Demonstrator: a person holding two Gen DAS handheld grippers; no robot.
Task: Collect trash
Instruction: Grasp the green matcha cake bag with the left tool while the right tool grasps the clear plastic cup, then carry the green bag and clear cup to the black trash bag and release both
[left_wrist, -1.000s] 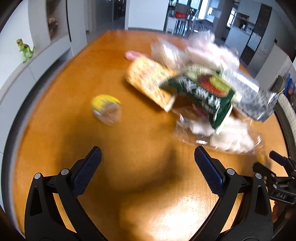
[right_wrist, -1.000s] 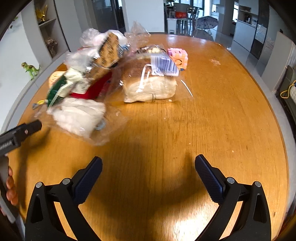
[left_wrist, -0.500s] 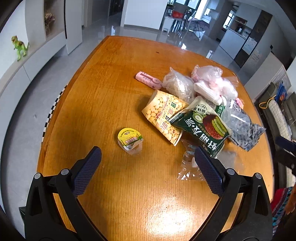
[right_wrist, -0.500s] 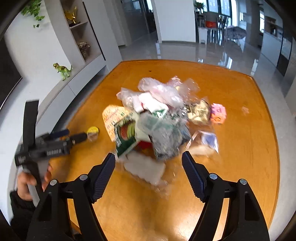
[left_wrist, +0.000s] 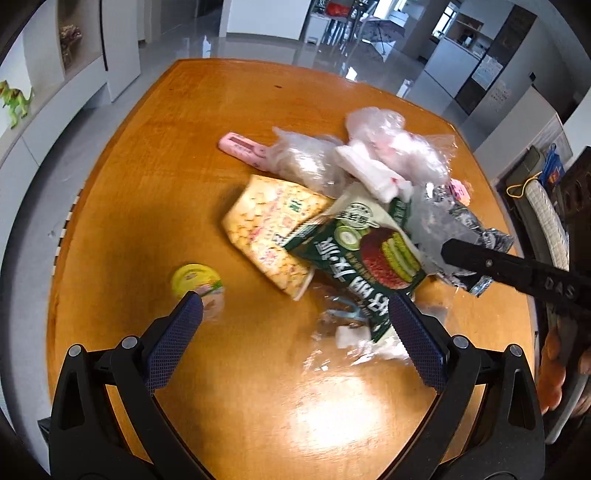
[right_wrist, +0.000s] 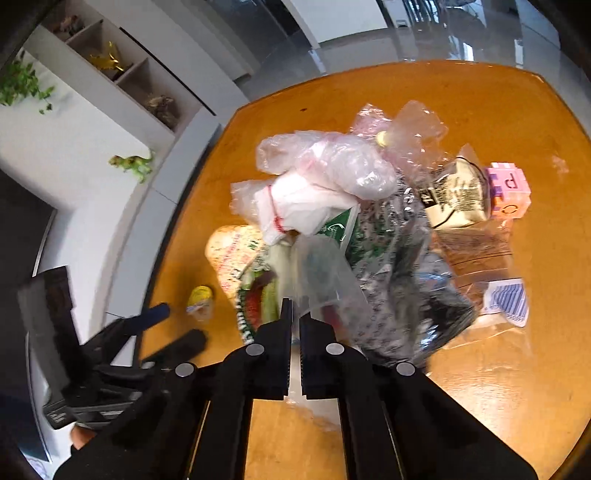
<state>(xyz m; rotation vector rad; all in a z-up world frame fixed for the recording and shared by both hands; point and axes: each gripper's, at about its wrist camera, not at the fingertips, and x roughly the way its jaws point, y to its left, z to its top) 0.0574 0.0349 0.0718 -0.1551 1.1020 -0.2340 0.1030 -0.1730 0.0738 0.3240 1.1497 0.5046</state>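
A heap of trash lies on the round wooden table (left_wrist: 147, 192): a yellow snack bag (left_wrist: 273, 229), a green snack bag (left_wrist: 362, 254), clear plastic bags (left_wrist: 314, 162) and a silvery wrapper (left_wrist: 458, 229). A small yellow-lidded cup (left_wrist: 199, 284) stands apart at the left. My left gripper (left_wrist: 291, 332) is open above the table, near the cup. My right gripper (right_wrist: 295, 321) is shut on a clear plastic bag (right_wrist: 321, 273) at the near side of the heap. It also shows in the left wrist view (left_wrist: 517, 273).
A pink packet (left_wrist: 242, 146) lies at the heap's far left. A pink toy cube (right_wrist: 509, 192) and a white carton (right_wrist: 454, 199) sit at the right. A striped sachet (right_wrist: 509, 299) lies in clear film. Shelves and a green toy dinosaur (right_wrist: 131, 164) stand beyond the table's left edge.
My right gripper has closed on the clear plastic bag and moved in over the heap. My left gripper has come lower and nearer the yellow-lidded cup.
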